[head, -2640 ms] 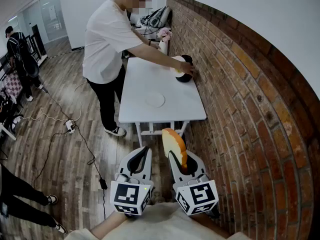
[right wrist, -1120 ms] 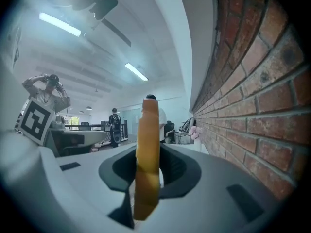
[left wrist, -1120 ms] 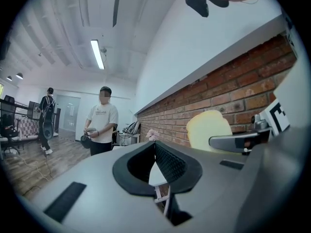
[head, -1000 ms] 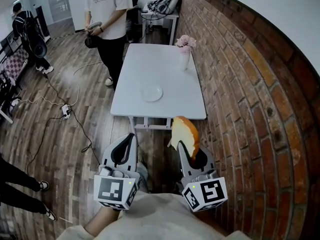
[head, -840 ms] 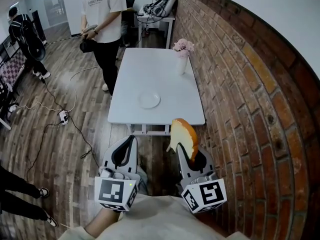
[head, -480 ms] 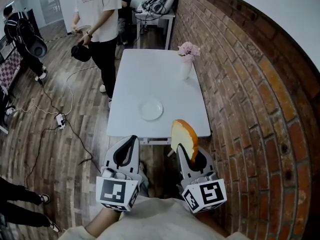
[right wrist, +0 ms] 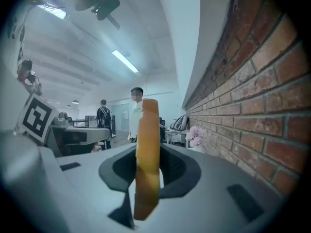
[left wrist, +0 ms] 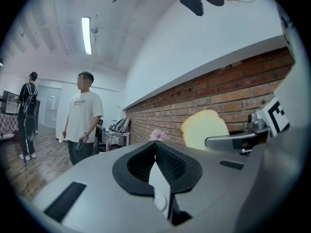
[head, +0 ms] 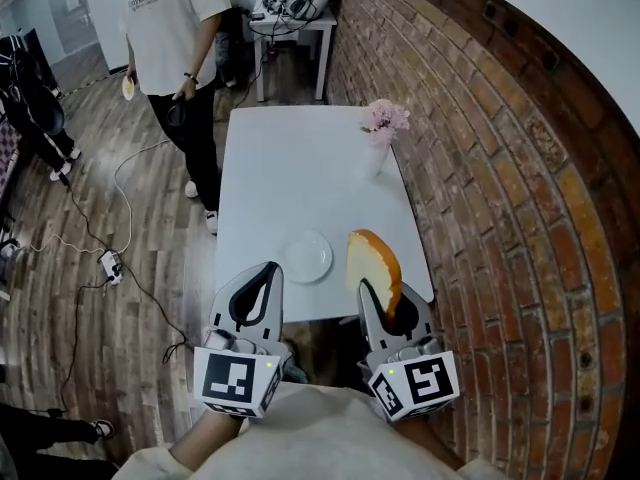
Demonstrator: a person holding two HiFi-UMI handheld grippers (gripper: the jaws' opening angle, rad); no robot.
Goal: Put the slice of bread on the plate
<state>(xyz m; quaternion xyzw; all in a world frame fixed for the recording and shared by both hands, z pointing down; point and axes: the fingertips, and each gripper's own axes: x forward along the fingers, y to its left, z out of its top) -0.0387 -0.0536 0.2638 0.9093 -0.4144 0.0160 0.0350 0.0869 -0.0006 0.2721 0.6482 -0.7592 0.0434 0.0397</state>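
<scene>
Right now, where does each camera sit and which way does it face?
Head view: on the person's head, looking steeply down at white table, plate, left gripper, right gripper.
Left gripper view: on that gripper, looking along its closed jaws; brick wall ahead.
Right gripper view: on that gripper, along jaws clamping the slice of bread.
Shared: both gripper views show bread and pink flowers.
</scene>
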